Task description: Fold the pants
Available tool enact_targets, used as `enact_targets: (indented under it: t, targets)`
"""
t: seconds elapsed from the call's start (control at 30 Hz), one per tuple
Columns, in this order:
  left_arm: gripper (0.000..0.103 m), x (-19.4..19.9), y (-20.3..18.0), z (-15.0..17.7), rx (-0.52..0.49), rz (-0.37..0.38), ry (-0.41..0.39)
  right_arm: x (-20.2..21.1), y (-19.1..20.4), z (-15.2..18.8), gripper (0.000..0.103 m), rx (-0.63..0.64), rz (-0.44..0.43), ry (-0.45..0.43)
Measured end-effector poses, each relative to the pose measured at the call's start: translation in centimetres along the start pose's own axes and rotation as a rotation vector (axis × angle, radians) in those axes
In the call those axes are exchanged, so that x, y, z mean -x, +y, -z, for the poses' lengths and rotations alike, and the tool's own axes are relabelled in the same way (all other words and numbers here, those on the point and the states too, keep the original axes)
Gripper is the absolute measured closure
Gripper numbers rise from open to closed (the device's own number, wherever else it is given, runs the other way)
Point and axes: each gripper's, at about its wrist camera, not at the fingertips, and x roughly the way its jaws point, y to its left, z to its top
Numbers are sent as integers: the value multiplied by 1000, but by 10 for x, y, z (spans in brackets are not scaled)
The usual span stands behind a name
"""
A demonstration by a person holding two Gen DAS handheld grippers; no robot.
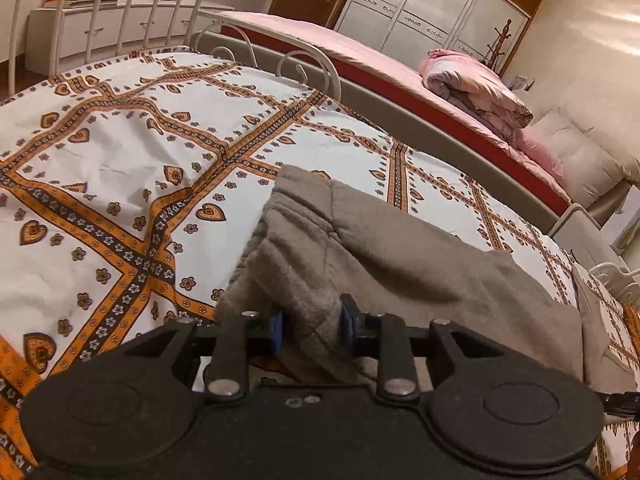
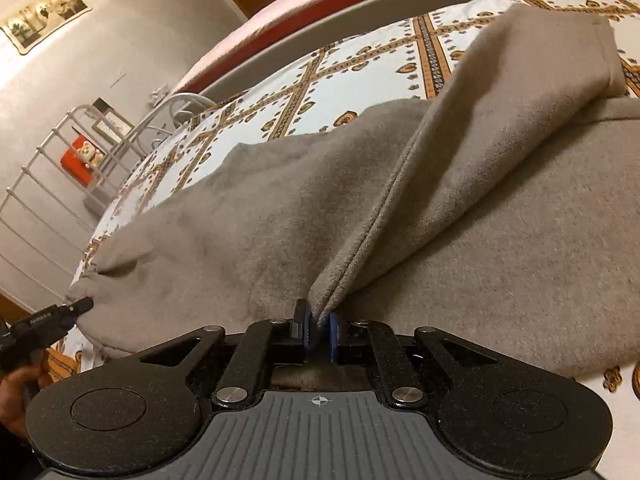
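The grey-brown fleece pants (image 1: pixel 384 256) lie on the patterned bedspread (image 1: pixel 120 168). My left gripper (image 1: pixel 311 330) is shut on a thick bunched end of the pants, fabric filling the gap between its blue pads. In the right wrist view the pants (image 2: pixel 248 216) spread wide, with one leg folded back over the other toward the upper right. My right gripper (image 2: pixel 318 330) is shut on the seamed edge of that upper leg. The left gripper (image 2: pixel 60 316) shows at the far left, at the gathered end of the pants.
A white metal bed frame (image 1: pixel 312 64) borders the bedspread at the far side. Beyond it is a second bed with a pink sheet (image 1: pixel 360 52) and a rolled quilt (image 1: pixel 476 88). A white dresser (image 1: pixel 100 28) and a wardrobe (image 1: pixel 432 4) stand at the walls.
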Motion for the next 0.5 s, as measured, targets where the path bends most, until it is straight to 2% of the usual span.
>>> enact_targets:
  t: [0.1,0.17,0.27,0.37,0.43,0.5]
  targets:
    - [79,17,-7,-2,13,-35,-28,16,-1,-1,90,-22,-2,-29]
    - [79,32,-22,-2,-31,-56,-78,33,13,-17,90,1,15,-77]
    - [81,43,-43,-4,-77,-93,-143,48,10,-29,90,5,33,-146]
    - [78,51,-52,-4,-27,-136,-209,50,-7,-42,90,-65,40,-173]
    - [78,48,-54,-5,-17,-109,-217,47,-15,-48,90,-100,44,-185]
    - [76,34,-60,-8,-46,-57,-182,43,-18,-56,90,-122,38,-188]
